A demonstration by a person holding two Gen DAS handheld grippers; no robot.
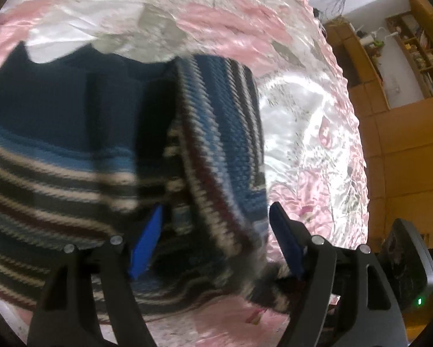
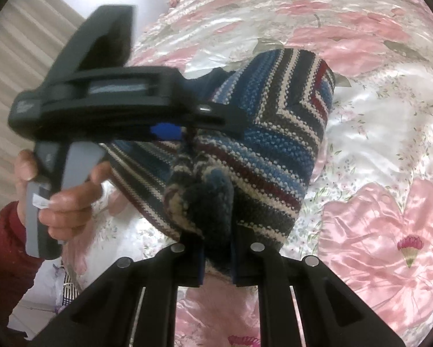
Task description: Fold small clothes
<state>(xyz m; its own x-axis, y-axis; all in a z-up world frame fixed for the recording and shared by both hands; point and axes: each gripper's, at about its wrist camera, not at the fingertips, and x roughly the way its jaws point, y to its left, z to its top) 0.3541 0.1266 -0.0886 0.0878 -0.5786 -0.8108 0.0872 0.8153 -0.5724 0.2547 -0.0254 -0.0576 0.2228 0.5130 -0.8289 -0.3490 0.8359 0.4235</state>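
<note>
**Striped knit held over the bed**

Knitwear is the single garment here: one striped sweater (image 2: 262,144) in navy, blue, cream and maroon bands, partly folded and lifted at one edge above a bed. A bunched fold of it, dark navy and cream, sits between the fingers of the right gripper (image 2: 218,256), whose jaws are closed tight on that wad of fabric. In the left wrist view the sweater (image 1: 210,133) fills most of the frame, a raised ridge of stripes running down between the blue pads.

The left gripper (image 1: 213,243) has its jaws spread wide, with the sweater's fold lying between them; neither pad visibly presses the cloth. From the right wrist view that same gripper (image 2: 170,130) lies across the garment's upper edge, held by a hand (image 2: 69,199) in a dark red sleeve (image 2: 5,260).

One shiny bedspread (image 2: 375,231), white satin with pink flowers, lies under everything. Wooden shelving (image 1: 413,55) stands beyond the bed. A small white label on the gripper handle is too blurred to read.
</note>
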